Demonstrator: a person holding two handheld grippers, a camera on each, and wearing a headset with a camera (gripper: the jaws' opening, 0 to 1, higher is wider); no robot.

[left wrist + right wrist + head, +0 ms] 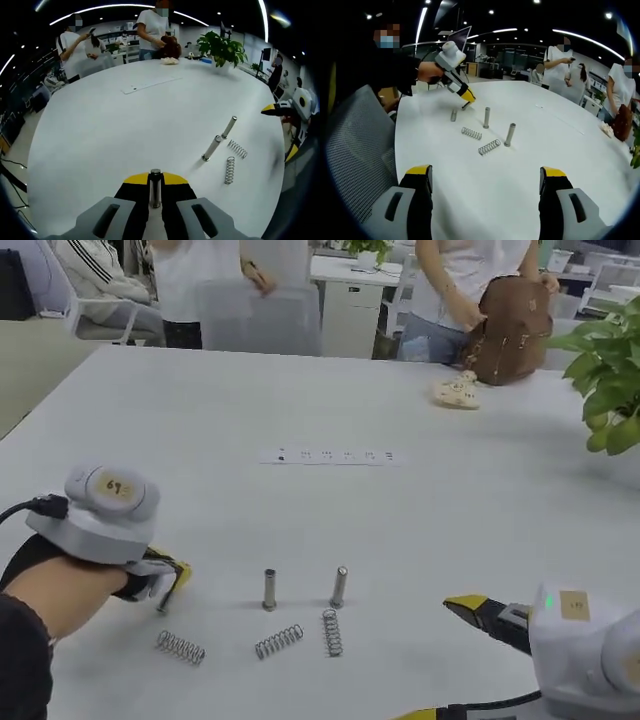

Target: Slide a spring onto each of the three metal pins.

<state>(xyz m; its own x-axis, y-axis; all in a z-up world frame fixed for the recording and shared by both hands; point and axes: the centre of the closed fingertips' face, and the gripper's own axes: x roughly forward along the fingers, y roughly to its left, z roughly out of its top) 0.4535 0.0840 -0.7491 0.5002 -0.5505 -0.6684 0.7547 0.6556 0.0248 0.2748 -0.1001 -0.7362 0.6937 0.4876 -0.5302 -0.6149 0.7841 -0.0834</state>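
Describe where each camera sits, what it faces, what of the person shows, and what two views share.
Head view: on the headset, looking forward and down at the white table; a dark sleeve, left gripper and right gripper show.
Left gripper view: on the left gripper, facing across the table towards the right gripper; own jaws shut on a short metal pin.
Right gripper view: on the right gripper, jaws open, facing the left gripper and the person's arm.
Both gripper views share two upright metal pins and coiled wire springs.

The table (200, 420) is pale grey-white. Each pin (269, 590) and spring (278, 641) is silver. The left gripper (155, 182) and right gripper (485, 175) are light grey with yellow-and-black tips. The bag (508, 332) is brown, the plant (610, 380) green.
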